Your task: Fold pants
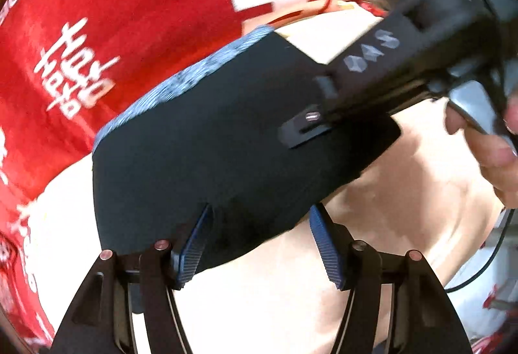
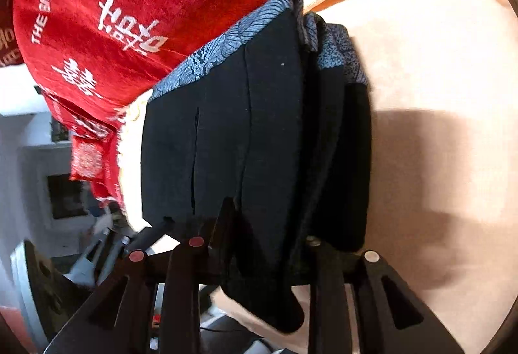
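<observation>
The dark pants [image 1: 210,153], folded into layers with a blue patterned waistband, lie on a cream sheet [image 1: 404,192] beside a red blanket [image 1: 129,14]. The left hand-held gripper [image 1: 259,244] stands open, its pads straddling the fabric's edge without pressing. The right hand-held gripper [image 2: 268,244] is clamped on the folded layers.

Red printed blanket [image 1: 123,30] over cream bedding [image 2: 421,62]
</observation>
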`<state>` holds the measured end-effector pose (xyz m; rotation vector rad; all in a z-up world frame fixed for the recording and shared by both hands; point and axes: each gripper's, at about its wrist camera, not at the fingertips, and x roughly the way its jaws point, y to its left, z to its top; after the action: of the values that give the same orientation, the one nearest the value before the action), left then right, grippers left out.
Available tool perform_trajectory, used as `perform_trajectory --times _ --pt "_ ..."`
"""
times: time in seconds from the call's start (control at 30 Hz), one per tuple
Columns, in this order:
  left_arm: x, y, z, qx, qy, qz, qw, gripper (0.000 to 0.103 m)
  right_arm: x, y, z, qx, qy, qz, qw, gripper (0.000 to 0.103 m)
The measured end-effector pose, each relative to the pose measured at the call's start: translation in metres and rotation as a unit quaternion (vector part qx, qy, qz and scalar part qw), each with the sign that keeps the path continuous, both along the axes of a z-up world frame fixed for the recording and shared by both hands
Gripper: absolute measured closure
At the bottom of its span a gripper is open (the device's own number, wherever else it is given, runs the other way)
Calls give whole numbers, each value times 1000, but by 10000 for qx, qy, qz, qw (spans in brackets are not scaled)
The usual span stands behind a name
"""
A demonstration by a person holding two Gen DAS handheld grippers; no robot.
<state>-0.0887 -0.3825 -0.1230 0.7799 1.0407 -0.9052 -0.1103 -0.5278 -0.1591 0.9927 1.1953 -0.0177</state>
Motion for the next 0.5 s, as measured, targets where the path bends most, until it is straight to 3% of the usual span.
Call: perform_trajectory --times 0.23,0.5 --pt "34 26 5 114 252 938 9952 40 -5 5 14 -634 178 168 9977 65" --pt "68 55 8 136 511 2027 9778 40 -23 -4 28 -946 310 62 9950 70"
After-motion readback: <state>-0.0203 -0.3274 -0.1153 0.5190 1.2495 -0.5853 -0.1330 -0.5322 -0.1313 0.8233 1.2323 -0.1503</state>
